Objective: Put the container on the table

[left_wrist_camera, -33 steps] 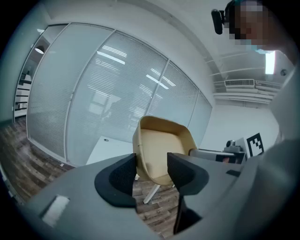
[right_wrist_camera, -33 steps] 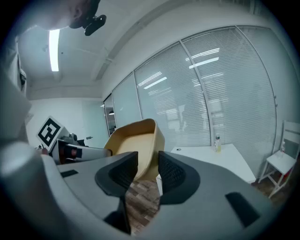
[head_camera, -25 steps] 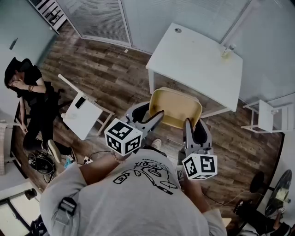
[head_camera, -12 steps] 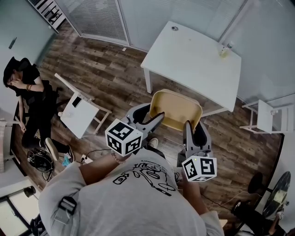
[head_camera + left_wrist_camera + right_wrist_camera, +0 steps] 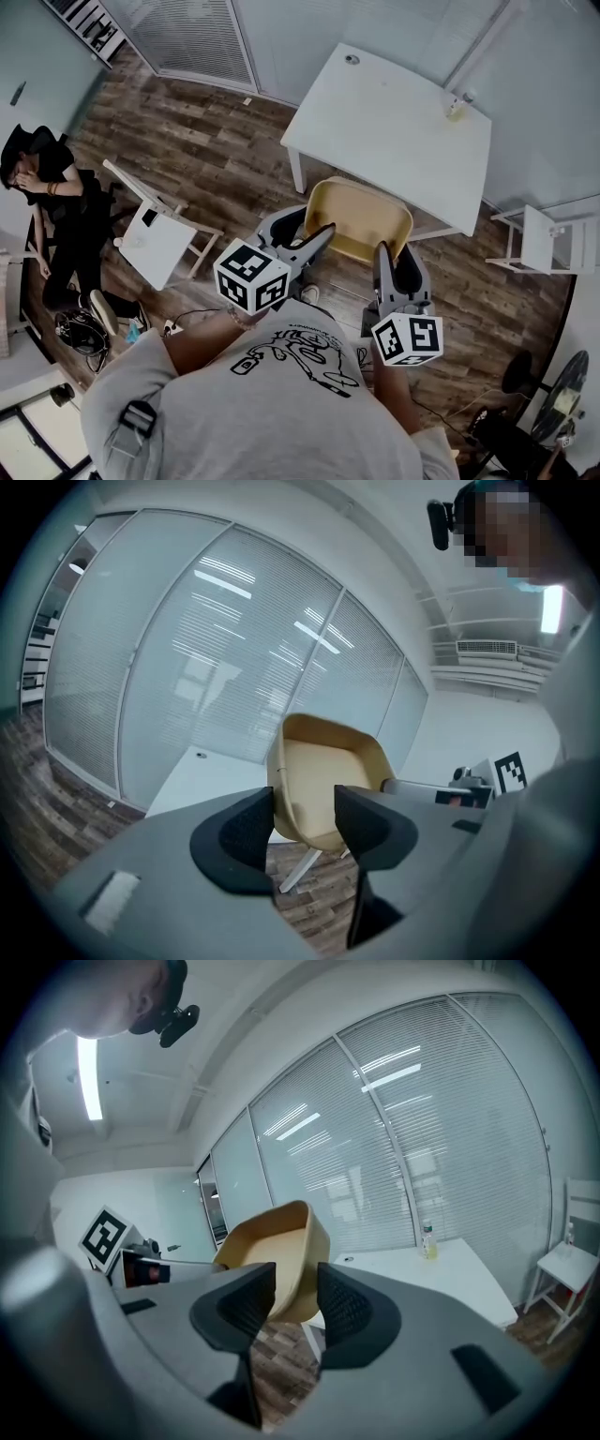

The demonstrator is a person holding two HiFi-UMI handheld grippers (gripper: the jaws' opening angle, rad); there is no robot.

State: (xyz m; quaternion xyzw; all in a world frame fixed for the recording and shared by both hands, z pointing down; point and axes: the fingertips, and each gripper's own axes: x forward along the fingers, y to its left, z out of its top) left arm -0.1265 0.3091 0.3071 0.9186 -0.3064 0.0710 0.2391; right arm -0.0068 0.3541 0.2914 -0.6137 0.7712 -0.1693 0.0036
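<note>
A tan yellow container hangs in the air over the wooden floor, just short of the near edge of the white table. My left gripper is shut on its left rim and my right gripper is shut on its right rim. In the left gripper view the container stands tilted between the jaws of the left gripper, with the table behind it. In the right gripper view the container fills the gap of the right gripper.
A small bottle stands near the table's far right edge and a small round thing lies at its far left. A white side table is on the left, a white chair on the right. A person sits far left.
The table has drawn slightly nearer and more to the left in the head view. Both grippers keep their hold on the container, which stays in the same place before me.
</note>
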